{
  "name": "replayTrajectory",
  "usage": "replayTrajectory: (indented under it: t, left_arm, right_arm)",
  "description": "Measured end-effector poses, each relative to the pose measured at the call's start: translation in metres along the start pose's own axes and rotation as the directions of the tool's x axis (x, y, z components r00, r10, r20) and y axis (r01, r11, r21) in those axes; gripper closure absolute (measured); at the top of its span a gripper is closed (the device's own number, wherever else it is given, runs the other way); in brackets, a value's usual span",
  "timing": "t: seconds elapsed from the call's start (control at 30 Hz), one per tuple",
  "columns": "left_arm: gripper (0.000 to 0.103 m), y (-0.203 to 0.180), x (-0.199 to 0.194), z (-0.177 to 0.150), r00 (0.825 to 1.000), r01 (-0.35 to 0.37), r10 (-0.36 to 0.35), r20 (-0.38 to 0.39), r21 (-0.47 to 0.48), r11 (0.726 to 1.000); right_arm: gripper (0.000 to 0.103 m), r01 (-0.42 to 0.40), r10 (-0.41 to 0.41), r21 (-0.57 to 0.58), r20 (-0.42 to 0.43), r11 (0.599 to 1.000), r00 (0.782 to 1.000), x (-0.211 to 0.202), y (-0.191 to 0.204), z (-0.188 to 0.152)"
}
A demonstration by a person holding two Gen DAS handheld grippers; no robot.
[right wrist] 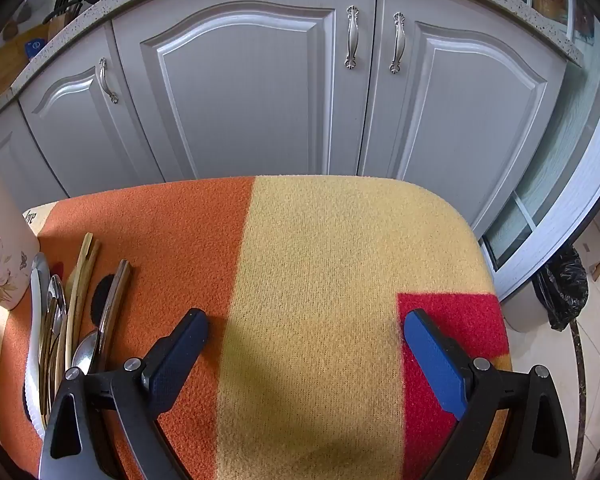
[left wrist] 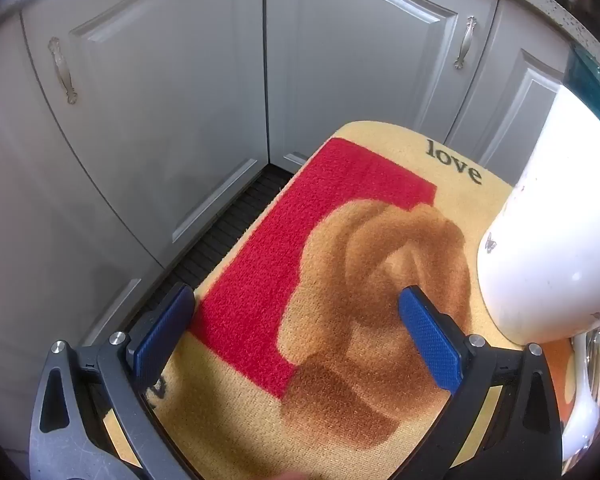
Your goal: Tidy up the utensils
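Blue-padded, the 2 grippers, left gripper (left wrist: 296,320) and right gripper (right wrist: 306,344), tilt down over the mat (right wrist: 320,260), jaws wide apart, empty.

The white container (left wrist: 552,220) runs off the left wrist view's right edge, hiding its top. In the right wrist view, the utensils (right wrist: 66,320) at the left are partly hidden behind the hand-held gripper's frame, their lower ends unseen. Items on the counter (right wrist: 100,4) are too small to identify.
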State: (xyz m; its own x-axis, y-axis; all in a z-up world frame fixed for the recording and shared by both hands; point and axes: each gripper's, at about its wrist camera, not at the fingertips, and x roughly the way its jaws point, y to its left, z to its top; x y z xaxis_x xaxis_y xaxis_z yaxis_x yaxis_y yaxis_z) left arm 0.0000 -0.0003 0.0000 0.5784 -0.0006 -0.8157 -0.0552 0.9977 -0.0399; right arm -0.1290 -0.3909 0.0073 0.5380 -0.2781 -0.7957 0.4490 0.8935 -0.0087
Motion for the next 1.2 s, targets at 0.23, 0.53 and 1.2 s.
replayTrajectory:
  t: [0.23,0.53,1.2]
  left_arm:
    - [0.000,-0.001,0.000,0.001,1.000,-0.008,0.008,-0.002,0.005,1.000]
    - [0.001,-0.011,-0.026,-0.004,0.999,-0.004,0.008,-0.043,0.081,0.997]
    - [0.001,-0.059,-0.180,-0.014,0.978,0.171,-0.194,0.083,0.227,0.959]
  right_arm:
    - [0.004,0.003,-0.003,-0.004,-0.001,1.000,1.000,0.000,0.003,0.001]
    - [0.004,-0.008,0.007,-0.015,-0.042,1.000,0.999,-0.001,0.002,0.004]
    - [0.006,-0.105,0.102,0.034,0.069,0.994,0.992,-0.155,0.037,0.011]
